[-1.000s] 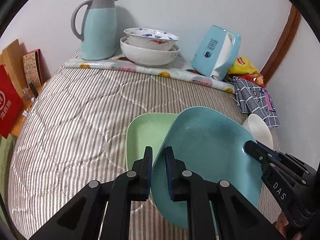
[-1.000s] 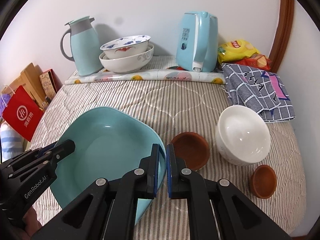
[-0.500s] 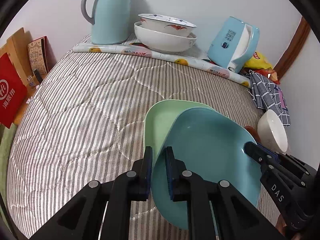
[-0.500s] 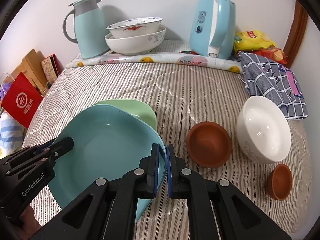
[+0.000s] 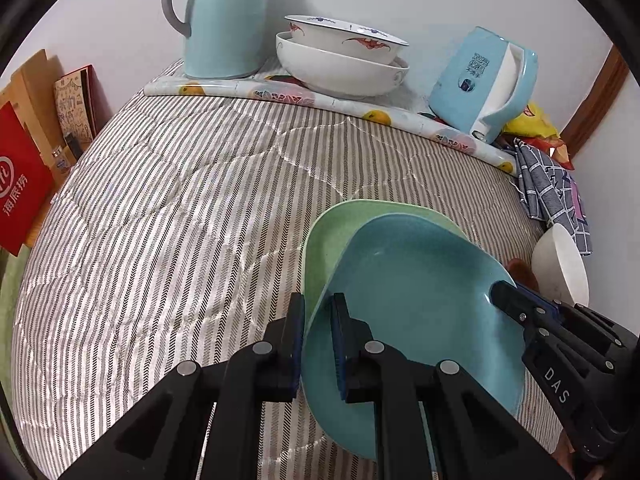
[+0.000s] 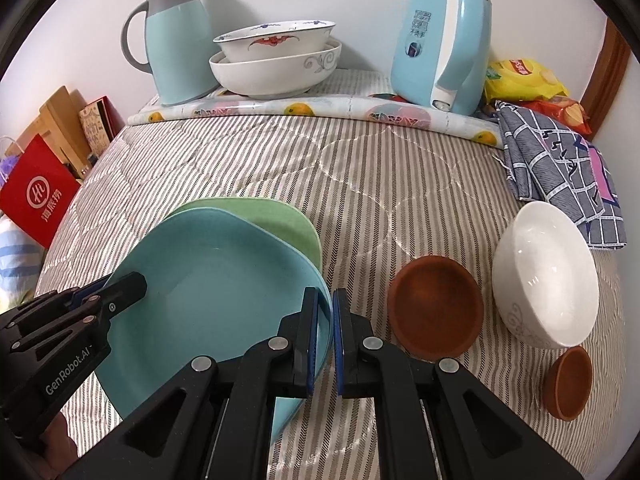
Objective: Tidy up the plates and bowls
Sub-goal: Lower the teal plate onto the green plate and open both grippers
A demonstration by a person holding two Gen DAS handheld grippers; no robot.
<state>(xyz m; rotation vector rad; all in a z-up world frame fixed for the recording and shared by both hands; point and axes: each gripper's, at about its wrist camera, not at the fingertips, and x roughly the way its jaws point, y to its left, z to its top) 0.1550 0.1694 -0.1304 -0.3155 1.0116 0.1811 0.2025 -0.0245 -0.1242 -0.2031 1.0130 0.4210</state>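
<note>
Both grippers hold one blue plate (image 5: 416, 300) by opposite rims, just over a green plate (image 5: 340, 232) lying on the striped quilt. My left gripper (image 5: 318, 336) is shut on its left rim. My right gripper (image 6: 326, 332) is shut on its right rim; the blue plate (image 6: 212, 292) and the green plate (image 6: 264, 216) also show in the right wrist view. A large brown bowl (image 6: 436, 304), a white bowl (image 6: 544, 276) and a small brown bowl (image 6: 568, 384) sit to the right. Two stacked white bowls (image 6: 276, 60) stand at the back.
A teal jug (image 6: 176, 40) and a blue kettle (image 6: 444, 40) stand at the back by the wall on a fruit-print mat (image 6: 320, 110). A checked cloth (image 6: 560, 168) and snack bags (image 6: 524, 80) lie at the right. A red bag (image 6: 36, 192) stands off the left edge.
Both grippers carried the blue plate forward and down over the green plate. The back-wall items look closer. The grips have not changed.
</note>
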